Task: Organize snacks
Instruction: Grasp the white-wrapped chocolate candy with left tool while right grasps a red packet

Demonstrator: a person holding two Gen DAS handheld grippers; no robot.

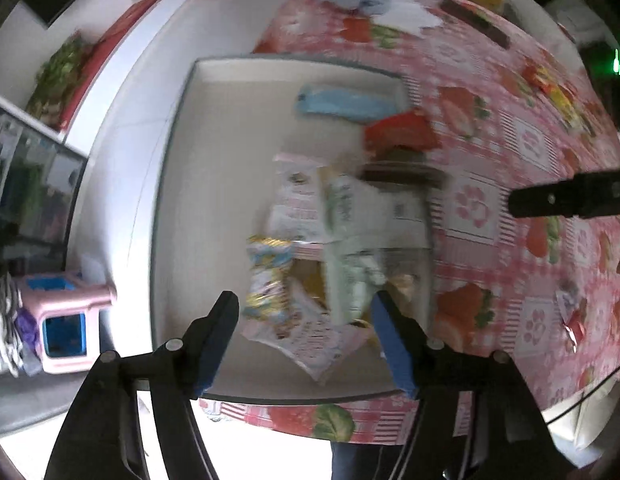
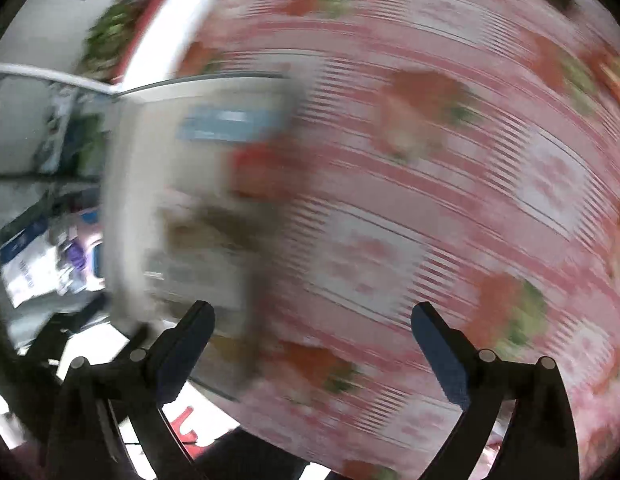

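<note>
Hovering over the white tray [image 1: 182, 184], the left gripper [image 1: 306, 312] has its jaws released above the snack packets [image 1: 310, 240] piled inside it. The right gripper [image 2: 312, 324] stands wide and empty over the pink tablecloth [image 2: 450, 220], beside the tray's edge.

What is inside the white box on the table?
The white box holds snack packets: a light blue one, a red one, and pink-and-white ones piled with others. What lies under the pile is covered.
</note>
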